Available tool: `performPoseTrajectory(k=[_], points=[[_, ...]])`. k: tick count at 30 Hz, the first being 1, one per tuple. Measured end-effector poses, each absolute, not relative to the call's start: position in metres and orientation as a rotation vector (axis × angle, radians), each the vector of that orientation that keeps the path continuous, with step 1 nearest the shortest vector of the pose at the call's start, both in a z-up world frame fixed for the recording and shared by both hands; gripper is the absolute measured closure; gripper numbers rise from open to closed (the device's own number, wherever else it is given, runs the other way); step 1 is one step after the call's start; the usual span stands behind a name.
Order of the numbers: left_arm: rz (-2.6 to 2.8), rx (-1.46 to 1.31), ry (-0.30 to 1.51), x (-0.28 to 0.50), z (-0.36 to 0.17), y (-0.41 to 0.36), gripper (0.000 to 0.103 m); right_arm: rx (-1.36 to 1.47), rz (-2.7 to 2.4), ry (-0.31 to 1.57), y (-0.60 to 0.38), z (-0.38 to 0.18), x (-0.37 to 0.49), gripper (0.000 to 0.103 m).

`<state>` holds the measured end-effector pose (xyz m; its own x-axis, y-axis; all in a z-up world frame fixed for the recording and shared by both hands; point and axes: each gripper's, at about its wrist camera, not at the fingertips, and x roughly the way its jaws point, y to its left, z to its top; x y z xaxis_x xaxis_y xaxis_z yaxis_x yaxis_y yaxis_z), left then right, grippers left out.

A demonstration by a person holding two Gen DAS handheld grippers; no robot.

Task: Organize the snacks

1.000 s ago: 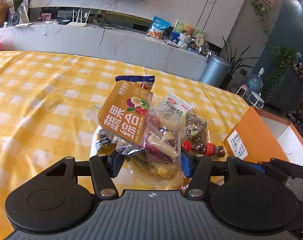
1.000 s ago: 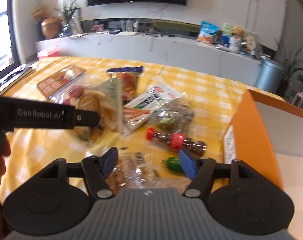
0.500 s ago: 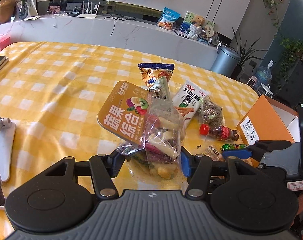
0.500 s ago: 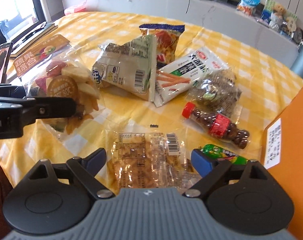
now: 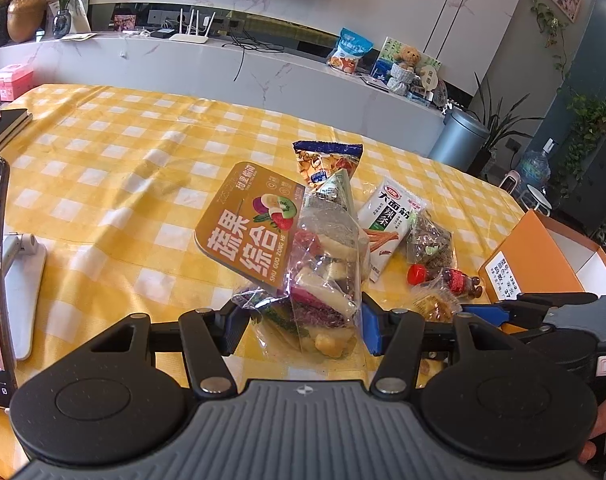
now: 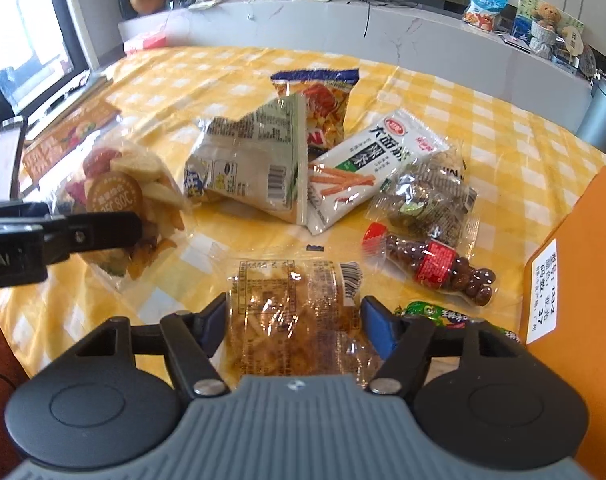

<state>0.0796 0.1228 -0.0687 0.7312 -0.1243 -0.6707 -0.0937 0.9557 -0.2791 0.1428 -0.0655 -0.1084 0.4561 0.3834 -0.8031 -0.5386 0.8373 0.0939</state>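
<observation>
Holding a clear bag of dried fruit and vegetable chips (image 5: 315,280), the left tool (image 5: 301,330) has its blue fingers clamped on the bag's lower part, so the orange header card stands up and tilts away to the left, above the yellow checked surface (image 5: 115,184). The right tool (image 6: 295,326) has its fingers apart, straddling a flat clear packet of fried strips (image 6: 295,312) that lies on the surface directly ahead of it, between the two pads; whether the pads touch the film I cannot tell. That packet's long axis runs away from the right tool, along its fingers, so a squeeze would fall across the narrower width. The orange box (image 6: 575,264), probably where the snacks go, stands at the right edge, just beside the right tool and well apart from the left one. The right hand is plainly nearer to it, while the left must carry its bag across the remaining pile of packets.
</observation>
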Motion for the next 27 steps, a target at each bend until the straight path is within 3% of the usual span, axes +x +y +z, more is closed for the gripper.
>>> performPoseTrajectory(k=[13, 27], points=[[-0.025, -0.277, 0.71, 0.07, -0.048, 0.108, 0.039, 0.208, 0.567, 0.816, -0.108, -0.059, 0.15, 0.034], [-0.136, -0.175, 0.61, 0.066, 0.007, 0.066, 0.039, 0.219, 0.49, 0.622, -0.152, 0.022, 0.128, 0.036]])
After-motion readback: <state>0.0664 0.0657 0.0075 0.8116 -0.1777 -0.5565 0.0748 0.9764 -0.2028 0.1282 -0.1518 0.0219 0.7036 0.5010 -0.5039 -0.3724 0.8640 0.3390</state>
